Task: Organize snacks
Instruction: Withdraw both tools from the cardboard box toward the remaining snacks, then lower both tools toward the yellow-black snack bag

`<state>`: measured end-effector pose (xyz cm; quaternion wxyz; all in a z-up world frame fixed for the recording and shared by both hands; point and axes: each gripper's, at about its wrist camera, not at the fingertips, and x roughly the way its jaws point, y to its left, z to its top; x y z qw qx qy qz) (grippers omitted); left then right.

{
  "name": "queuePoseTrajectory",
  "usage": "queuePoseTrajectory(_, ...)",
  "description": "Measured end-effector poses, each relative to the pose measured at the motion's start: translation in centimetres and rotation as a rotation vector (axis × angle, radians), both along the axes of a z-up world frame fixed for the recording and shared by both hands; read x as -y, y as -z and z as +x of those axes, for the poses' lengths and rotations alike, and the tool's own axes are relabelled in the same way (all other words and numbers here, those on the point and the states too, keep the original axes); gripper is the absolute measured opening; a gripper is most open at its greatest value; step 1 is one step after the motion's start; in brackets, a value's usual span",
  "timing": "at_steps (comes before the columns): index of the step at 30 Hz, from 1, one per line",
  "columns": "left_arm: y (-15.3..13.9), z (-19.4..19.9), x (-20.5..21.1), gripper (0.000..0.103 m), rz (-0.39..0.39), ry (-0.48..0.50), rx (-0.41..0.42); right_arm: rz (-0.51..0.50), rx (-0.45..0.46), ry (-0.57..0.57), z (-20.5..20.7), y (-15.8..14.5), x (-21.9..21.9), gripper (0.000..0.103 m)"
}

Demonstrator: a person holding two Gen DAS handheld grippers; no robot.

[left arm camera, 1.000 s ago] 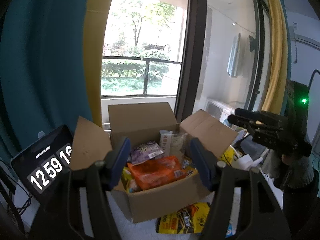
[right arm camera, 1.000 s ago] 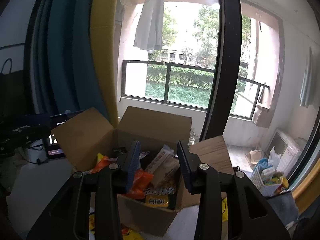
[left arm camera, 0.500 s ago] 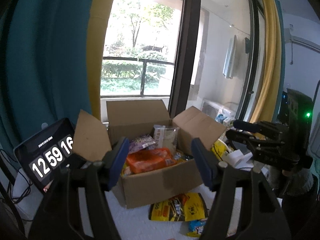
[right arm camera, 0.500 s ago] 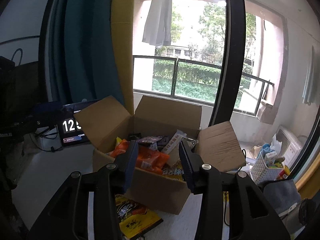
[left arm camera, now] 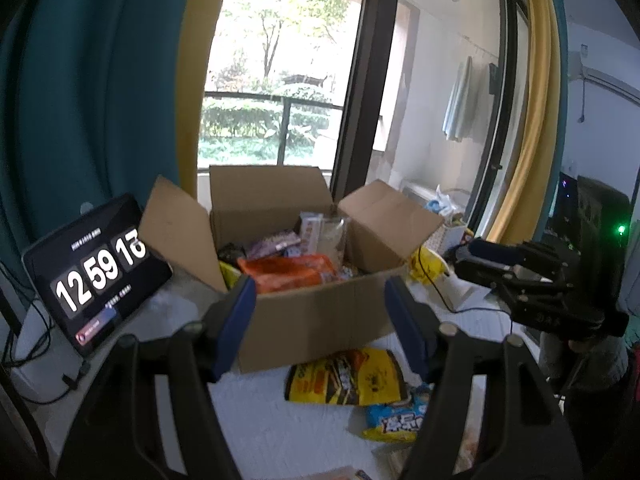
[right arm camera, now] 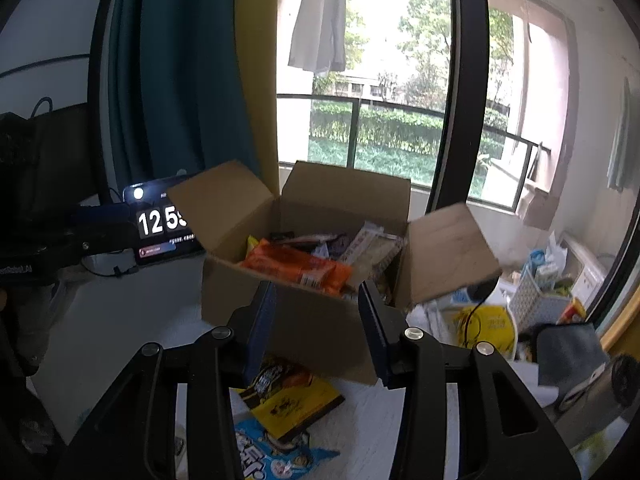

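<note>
A white table [left arm camera: 280,432] by the balcony window carries an open cardboard box [left arm camera: 320,320], flaps splayed, heaped with snack packets, an orange packet [left arm camera: 288,274] on top. To its left leans a tablet [left arm camera: 96,272] showing a clock. In front of the box, on the tabletop, lie a yellow snack bag [left arm camera: 348,376] and, nearer the cameras, a blue snack packet [left arm camera: 394,424], touching or slightly overlapping at one edge. The left gripper [left arm camera: 320,320] hangs above the table with its jaws apart and nothing between them; its wrist view frames the box's front wall between the fingers, with the yellow bag below and to the right. The right gripper [right arm camera: 318,324] is likewise parted, more narrowly, and empty, with the yellow bag just under its left finger and the blue packet lower in its view. The risks, as they appear: the box is already piled near its rim, so another bag dropped on top may slide out; the overlapping packets may drag one another if one is pinched by its edge; and with both grippers near the same loose bags, they could collide. A thin dark cable [left arm camera: 452,300] trails across the table right of the box and could snag.
</note>
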<state>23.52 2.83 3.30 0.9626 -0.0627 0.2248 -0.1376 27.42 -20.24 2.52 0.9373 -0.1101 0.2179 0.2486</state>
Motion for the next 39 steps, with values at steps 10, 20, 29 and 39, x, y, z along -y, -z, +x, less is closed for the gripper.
queuePoseTrajectory(10, 3.8, -0.6, -0.2, 0.068, 0.006, 0.005, -0.084, -0.004, -0.068, 0.032, -0.7, 3.1, 1.4, 0.046)
queuePoseTrajectory(20, 8.1, 1.0, -0.7, 0.068, 0.010, -0.001, -0.193, 0.013, -0.185, 0.058, 0.6, 7.6, 2.4, 0.046)
queuePoseTrajectory(29, 11.9, 4.8, -0.6, 0.068, 0.053, 0.008, -0.307, 0.021, -0.302, 0.064, 3.7, 11.4, 2.1, 0.055)
queuePoseTrajectory(39, 15.2, 8.8, -0.2, 0.068, 0.079, 0.017, -0.428, 0.031, -0.431, 0.042, 6.8, 14.8, 1.6, 0.063)
